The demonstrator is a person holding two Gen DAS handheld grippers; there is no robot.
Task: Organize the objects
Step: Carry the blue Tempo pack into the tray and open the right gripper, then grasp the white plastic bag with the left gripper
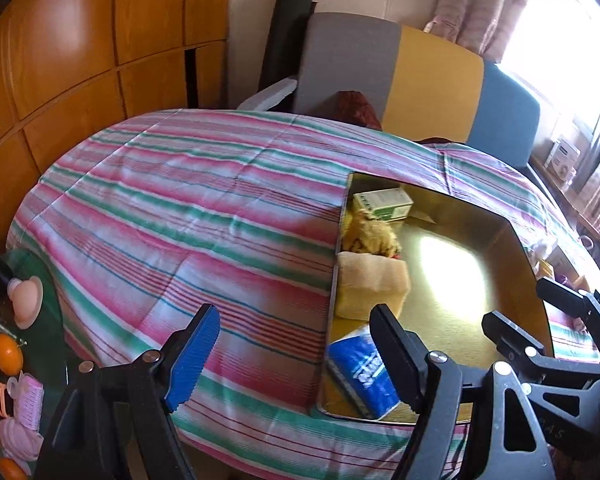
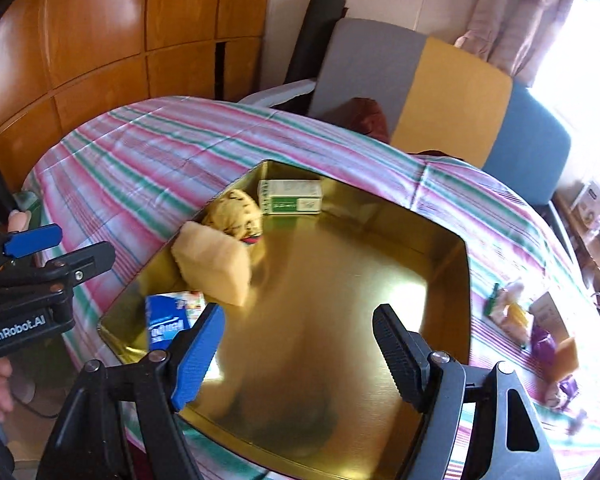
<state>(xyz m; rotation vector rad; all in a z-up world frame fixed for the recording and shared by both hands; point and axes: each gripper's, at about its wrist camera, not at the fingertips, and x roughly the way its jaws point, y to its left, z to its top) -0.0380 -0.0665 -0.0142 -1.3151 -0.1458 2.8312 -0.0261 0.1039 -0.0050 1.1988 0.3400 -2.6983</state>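
Note:
A gold metal tray [image 2: 340,280] lies on the striped cloth. Along its left side are a green-and-white box [image 2: 292,198], a yellow spotted soft thing [image 2: 236,210], a cream block [image 2: 212,268] and a blue packet [image 2: 168,320]. My right gripper [image 2: 296,354] hangs open above the tray's near half with nothing between its fingers. In the left wrist view my left gripper [image 1: 296,356] is open and empty at the tray's [image 1: 460,340] near left edge, close to the blue packet [image 1: 360,372]. The right gripper [image 1: 528,308] shows at the right.
Loose packets [image 2: 512,312] and a purple item [image 2: 544,344] lie on the cloth right of the tray. A chair [image 2: 452,92] stands behind the table, wooden cabinets [image 2: 100,40] to the left. An orange [image 1: 8,354] and pink items [image 1: 28,400] sit off the left edge.

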